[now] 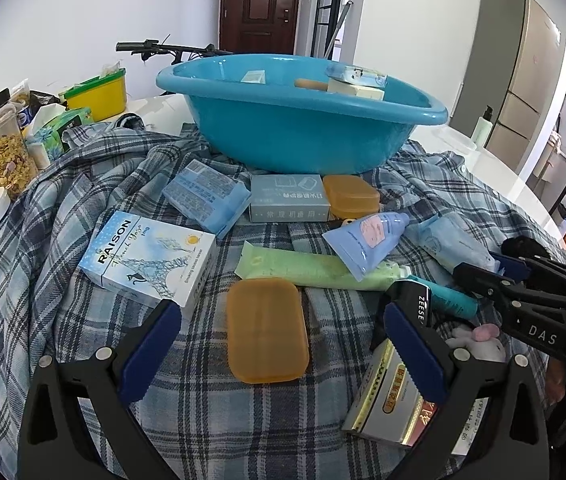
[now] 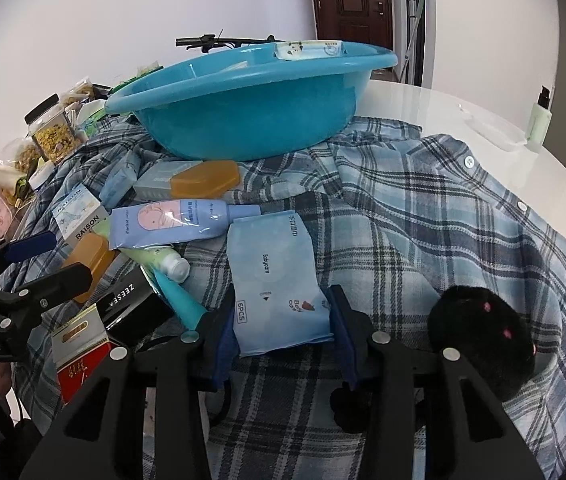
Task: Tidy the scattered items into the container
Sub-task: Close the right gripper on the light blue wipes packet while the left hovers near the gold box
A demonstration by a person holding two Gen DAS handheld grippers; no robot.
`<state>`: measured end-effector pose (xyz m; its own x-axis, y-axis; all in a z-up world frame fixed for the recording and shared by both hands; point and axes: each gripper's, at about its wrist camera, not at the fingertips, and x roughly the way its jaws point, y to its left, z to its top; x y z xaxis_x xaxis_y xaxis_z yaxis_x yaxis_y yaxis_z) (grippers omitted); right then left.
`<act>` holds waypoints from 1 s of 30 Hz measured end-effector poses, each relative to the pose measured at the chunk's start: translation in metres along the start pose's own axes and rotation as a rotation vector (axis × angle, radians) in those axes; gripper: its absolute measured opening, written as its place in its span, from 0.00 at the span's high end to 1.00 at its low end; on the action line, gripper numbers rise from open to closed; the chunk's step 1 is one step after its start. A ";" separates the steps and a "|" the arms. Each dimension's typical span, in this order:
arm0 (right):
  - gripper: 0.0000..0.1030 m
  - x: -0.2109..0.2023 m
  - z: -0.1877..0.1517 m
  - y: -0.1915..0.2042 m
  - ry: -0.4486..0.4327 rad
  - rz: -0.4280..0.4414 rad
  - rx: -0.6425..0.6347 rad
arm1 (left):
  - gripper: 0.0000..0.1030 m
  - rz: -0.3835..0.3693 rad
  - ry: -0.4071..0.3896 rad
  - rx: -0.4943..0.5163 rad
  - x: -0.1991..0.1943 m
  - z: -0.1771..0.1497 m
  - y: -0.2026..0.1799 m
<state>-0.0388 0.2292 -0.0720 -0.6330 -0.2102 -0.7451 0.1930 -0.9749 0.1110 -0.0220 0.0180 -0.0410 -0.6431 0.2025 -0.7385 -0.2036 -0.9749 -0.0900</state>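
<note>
A blue basin (image 1: 303, 136) (image 2: 243, 112) stands on a plaid shirt and holds a few small boxes. Scattered in front are a RAISON box (image 1: 151, 264), two orange soap cases (image 1: 267, 330) (image 1: 349, 196), a green tube (image 1: 315, 268), a blue tube (image 1: 363, 240) (image 2: 171, 222), a grey box (image 1: 289, 198) and a black ZEESEA box (image 2: 131, 300). My left gripper (image 1: 283, 328) is open with the near orange case between its fingers. My right gripper (image 2: 281, 320) has its pads against both sides of a blue wipes pack (image 2: 275, 276) lying on the shirt.
Food jars (image 1: 3, 156) and a yellow tub (image 1: 99, 94) stand at the table's left. A lotion bottle (image 2: 539, 118) stands at the far right on the white table (image 2: 443, 104). A black plush toy (image 2: 483, 336) lies near my right gripper. A gold and red box (image 1: 391, 404) lies front right.
</note>
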 end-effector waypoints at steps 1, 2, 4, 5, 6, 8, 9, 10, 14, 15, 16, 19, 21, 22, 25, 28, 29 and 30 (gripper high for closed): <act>0.60 0.000 0.000 0.000 0.000 0.001 0.001 | 0.00 0.000 -0.003 -0.001 0.000 0.000 0.000; 0.60 0.000 0.000 0.000 0.000 0.000 0.003 | 0.00 0.000 -0.005 -0.002 -0.001 0.000 0.001; 0.60 0.000 0.000 -0.002 -0.003 -0.002 0.010 | 0.00 0.003 -0.008 -0.002 -0.002 0.001 0.001; 0.60 -0.001 0.000 -0.002 -0.006 -0.003 0.014 | 0.00 0.004 -0.011 -0.004 -0.002 0.001 0.001; 0.60 -0.002 0.001 -0.003 -0.011 -0.005 0.017 | 0.00 0.004 -0.013 -0.004 -0.003 0.001 0.002; 0.60 -0.005 0.003 -0.004 -0.020 -0.010 0.019 | 0.00 0.005 -0.020 -0.006 -0.004 0.002 0.003; 0.60 -0.006 0.003 -0.004 -0.025 -0.012 0.020 | 0.00 0.006 -0.022 -0.006 -0.004 0.003 0.002; 0.60 -0.007 0.004 -0.005 -0.029 -0.013 0.020 | 0.00 0.005 -0.025 -0.006 -0.004 0.004 0.003; 0.60 -0.010 0.006 -0.006 -0.037 -0.015 0.024 | 0.00 -0.007 -0.034 0.011 -0.003 0.009 -0.001; 0.60 -0.010 0.006 -0.006 -0.037 -0.015 0.024 | 0.00 -0.013 -0.035 0.015 -0.002 0.010 -0.002; 0.60 -0.010 0.006 -0.007 -0.035 -0.015 0.026 | 0.00 -0.021 -0.036 0.017 -0.001 0.011 -0.004; 0.60 -0.009 0.005 -0.007 -0.030 -0.014 0.029 | 0.00 -0.036 -0.043 0.031 0.001 0.016 -0.008; 0.60 -0.009 0.005 -0.007 -0.029 -0.015 0.030 | 0.00 -0.044 -0.045 0.043 0.004 0.019 -0.011; 0.60 -0.009 0.005 -0.008 -0.029 -0.014 0.031 | 0.02 -0.051 -0.043 0.046 0.006 0.020 -0.012; 0.60 -0.009 0.005 -0.009 -0.027 -0.013 0.035 | 0.11 -0.070 -0.020 0.053 0.015 0.024 -0.015; 0.60 -0.007 0.006 -0.010 -0.023 -0.013 0.040 | 0.11 -0.090 0.005 0.057 0.025 0.028 -0.018; 0.60 -0.007 0.006 -0.011 -0.022 -0.012 0.042 | 0.11 -0.097 0.016 0.058 0.029 0.030 -0.019; 0.60 -0.006 0.006 -0.012 -0.022 -0.013 0.044 | 0.11 -0.107 0.025 0.057 0.032 0.031 -0.019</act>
<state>-0.0414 0.2416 -0.0646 -0.6516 -0.1990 -0.7320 0.1521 -0.9797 0.1309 -0.0614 0.0461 -0.0423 -0.5972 0.3022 -0.7430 -0.3120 -0.9409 -0.1319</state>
